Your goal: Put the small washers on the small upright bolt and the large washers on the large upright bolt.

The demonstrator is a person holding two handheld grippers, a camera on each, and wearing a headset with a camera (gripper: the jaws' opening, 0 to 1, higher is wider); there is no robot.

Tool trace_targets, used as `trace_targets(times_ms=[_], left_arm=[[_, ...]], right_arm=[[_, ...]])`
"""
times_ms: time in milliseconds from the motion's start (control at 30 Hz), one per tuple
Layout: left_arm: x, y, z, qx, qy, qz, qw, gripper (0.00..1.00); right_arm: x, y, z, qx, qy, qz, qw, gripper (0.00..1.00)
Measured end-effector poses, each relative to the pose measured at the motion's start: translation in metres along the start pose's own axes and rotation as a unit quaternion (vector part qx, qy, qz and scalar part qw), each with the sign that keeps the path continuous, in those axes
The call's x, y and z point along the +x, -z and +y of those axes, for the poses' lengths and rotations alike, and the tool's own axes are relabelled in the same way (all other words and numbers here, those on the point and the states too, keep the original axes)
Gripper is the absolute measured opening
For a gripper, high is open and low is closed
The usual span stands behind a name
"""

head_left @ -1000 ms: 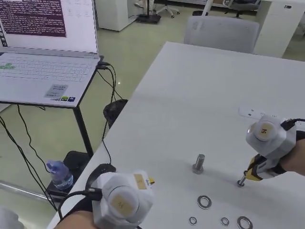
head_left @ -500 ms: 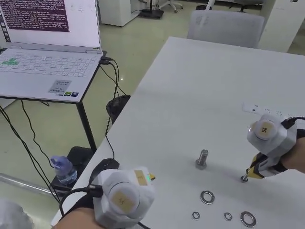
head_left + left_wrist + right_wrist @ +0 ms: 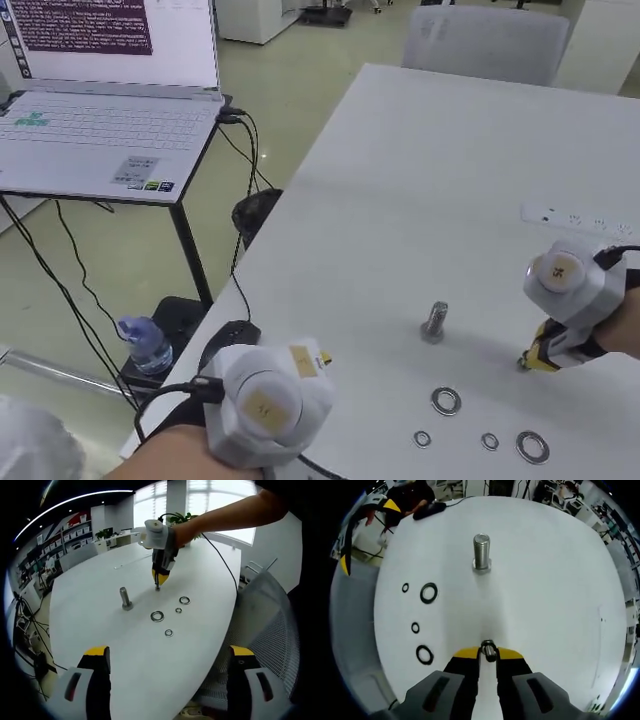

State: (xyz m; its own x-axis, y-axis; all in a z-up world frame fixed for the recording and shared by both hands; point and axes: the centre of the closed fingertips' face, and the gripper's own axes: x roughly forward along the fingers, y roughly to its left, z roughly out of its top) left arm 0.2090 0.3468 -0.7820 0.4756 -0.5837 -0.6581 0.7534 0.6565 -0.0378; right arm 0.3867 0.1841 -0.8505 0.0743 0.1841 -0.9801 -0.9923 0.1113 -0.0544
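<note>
While clenched on small bolt [image 3: 489, 651] at large bolt's [image 3: 434, 322] four o'clock: right gripper [image 3: 528, 362]; left gripper [image 3: 168, 652], jaws released.

A white workbench [image 3: 420, 180] is flanked by an open laptop [image 3: 100, 140] on a black stand [image 3: 186, 262], a grey chair [image 3: 490, 40] and pale green floor [image 3: 300, 70]; daylight is admitted through windows [image 3: 200, 495].

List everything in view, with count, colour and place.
table: one, white, under the work
large bolt: one, silver, upright mid-table
small bolt: one, silver, held upright
large washers: two, silver, flat near the bolts
small washers: two, silver, flat beside them
laptop: one, white, left of the table
bottle: one, clear, on the floor
chair: one, grey, far table end
left tool: one, white, open, near edge
right tool: one, white, shut on small bolt
</note>
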Motion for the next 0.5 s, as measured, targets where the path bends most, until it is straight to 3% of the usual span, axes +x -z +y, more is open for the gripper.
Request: trace_targets(times_ms=[100, 500], left_arm=[[-0.0008, 0.0027, -0.0007, 0.007, 0.000, 0.009, 0.9999, 0.97], [-0.0032, 0.0029, -0.0005, 0.003, 0.000, 0.008, 1.0000, 0.95]], right_arm=[[0.0024, 0.0001, 0.0009, 0.001, -0.003, 0.002, 1.0000, 0.13], [0.0065, 0.0019, 0.0004, -0.003, -0.003, 0.007, 1.0000, 0.13]])
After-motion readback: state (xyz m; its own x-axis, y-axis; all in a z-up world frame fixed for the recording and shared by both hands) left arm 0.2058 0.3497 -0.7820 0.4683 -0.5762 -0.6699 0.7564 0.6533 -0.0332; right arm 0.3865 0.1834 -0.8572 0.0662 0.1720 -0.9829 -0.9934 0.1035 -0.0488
